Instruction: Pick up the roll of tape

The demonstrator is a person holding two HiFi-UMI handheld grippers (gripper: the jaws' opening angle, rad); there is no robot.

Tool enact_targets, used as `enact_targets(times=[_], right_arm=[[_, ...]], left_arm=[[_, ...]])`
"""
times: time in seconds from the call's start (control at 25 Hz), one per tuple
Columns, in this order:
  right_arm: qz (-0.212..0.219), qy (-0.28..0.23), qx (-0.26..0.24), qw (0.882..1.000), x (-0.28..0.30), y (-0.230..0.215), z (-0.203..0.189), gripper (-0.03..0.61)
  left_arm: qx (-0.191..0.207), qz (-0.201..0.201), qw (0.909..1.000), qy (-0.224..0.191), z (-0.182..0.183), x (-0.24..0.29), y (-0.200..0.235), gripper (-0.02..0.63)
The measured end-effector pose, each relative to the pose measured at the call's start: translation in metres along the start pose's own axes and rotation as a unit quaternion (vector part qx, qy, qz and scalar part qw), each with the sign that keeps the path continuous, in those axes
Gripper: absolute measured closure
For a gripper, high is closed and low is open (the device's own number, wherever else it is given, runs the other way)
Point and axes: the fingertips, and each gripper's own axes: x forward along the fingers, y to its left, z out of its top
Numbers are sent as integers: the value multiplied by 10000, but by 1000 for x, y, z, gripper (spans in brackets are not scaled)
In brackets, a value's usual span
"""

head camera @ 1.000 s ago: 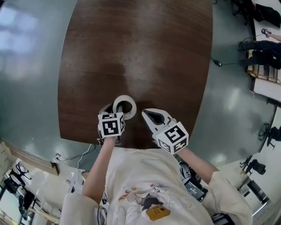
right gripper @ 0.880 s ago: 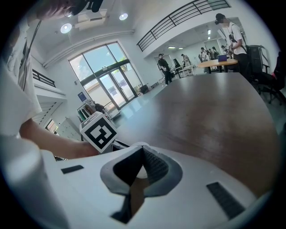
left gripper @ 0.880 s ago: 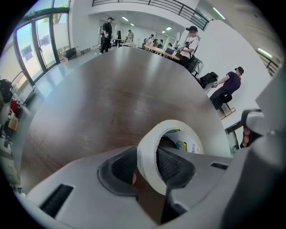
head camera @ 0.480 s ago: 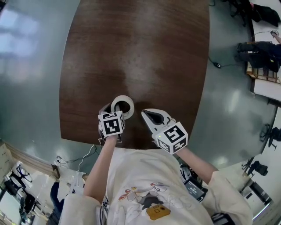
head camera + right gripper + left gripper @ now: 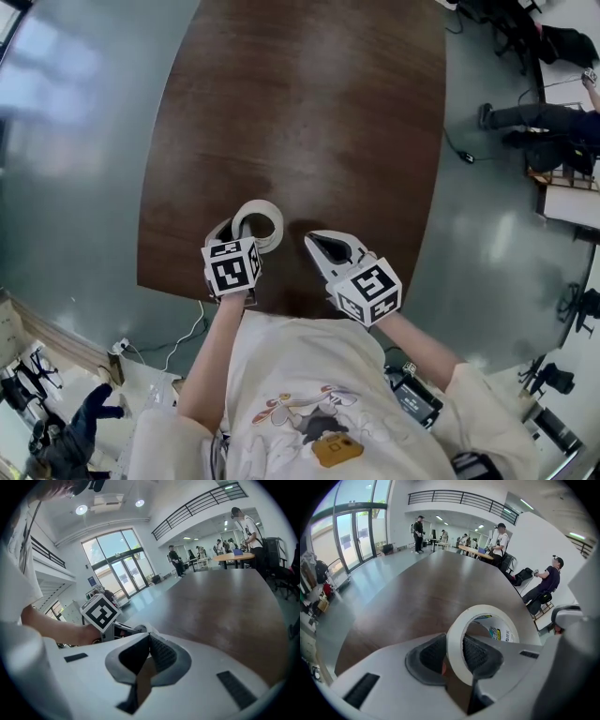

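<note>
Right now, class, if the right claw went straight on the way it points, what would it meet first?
Probably the brown tabletop: the right claw, shut and empty, tilts down toward it, with nothing visible in between.

White roll of tape (image 5: 488,609), upright on edge, wall pinched by left claw (image 5: 454,644).

You stand at a large dark brown wooden table (image 5: 300,112) with curved edges, on a glossy grey-green floor (image 5: 75,187) that mirrors daylight. Tall glass doors (image 5: 356,536) fill one white wall. A dark-railed balcony (image 5: 459,498) runs above, and round ceiling lights (image 5: 82,509) glow overhead. People gather at a far light wooden desk (image 5: 472,550).
</note>
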Motion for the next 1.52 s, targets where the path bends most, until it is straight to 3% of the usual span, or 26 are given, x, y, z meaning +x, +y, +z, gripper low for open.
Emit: enact_targets(times=[0.68, 1.12, 1.28, 1.52], right_arm=[[-92, -633, -508, 9967, -41, 42, 43, 572], [-7, -989, -826, 9917, -67, 103, 49, 572], [-13, -1062, -835, 9908, -74, 111, 52, 572], [104, -1231, -839, 9888, -79, 139, 59, 572]], left_arm=[[-63, -320, 9926, -1167, 8, -125, -5, 522], [-325, -855, 9769, -1932, -19, -206, -6, 522], [-511, -1135, 9676, -2196, -19, -221, -6, 522], [-411, -1309, 9517, -2747, -16, -258, -3, 522]])
